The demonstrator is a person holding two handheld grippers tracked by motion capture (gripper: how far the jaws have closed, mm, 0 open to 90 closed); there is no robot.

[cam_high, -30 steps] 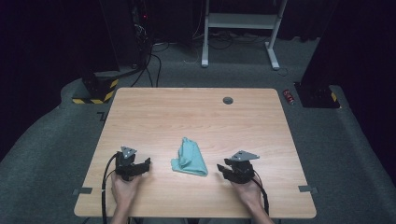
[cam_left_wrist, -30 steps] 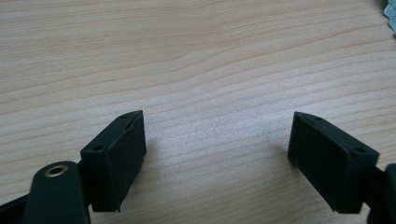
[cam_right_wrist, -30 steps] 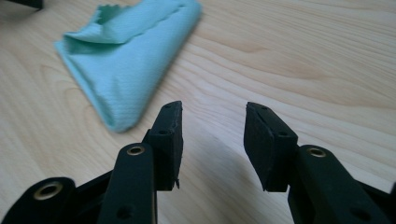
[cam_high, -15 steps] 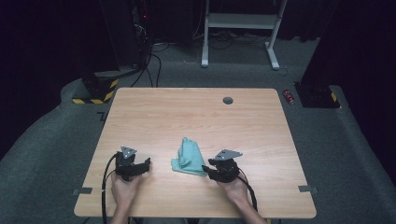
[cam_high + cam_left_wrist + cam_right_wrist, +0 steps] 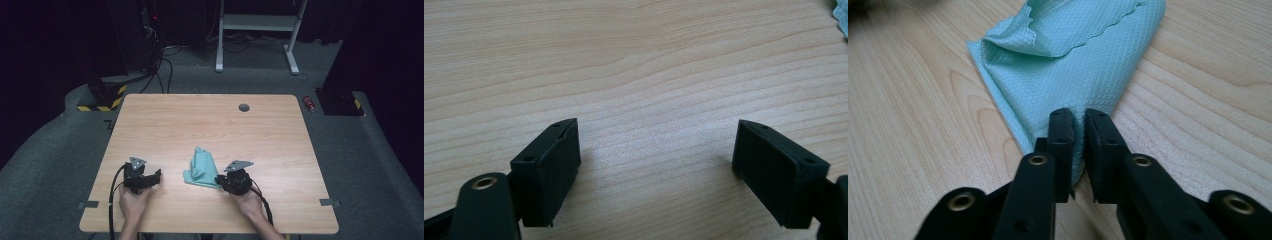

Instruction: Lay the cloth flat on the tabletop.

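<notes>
done: right gripper point(image 5: 1079, 122) jaws just closing, pinching near corner of folded teal cloth point(image 5: 1068, 65) | left gripper point(image 5: 656, 165) gaping over bare table point(image 5: 165, 125), idle | left: lifting and unfolding, seemingly

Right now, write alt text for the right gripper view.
The right claw has just closed its two black jaws on the near edge of a folded mint-green cloth, pinching the fabric. The cloth lies on a light wooden table.

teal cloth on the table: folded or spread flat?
Folded. The teal diamond-textured cloth lies bunched in overlapping layers, scalloped edge turned over on top. The right gripper has just been closing and pinches its near corner.
</notes>
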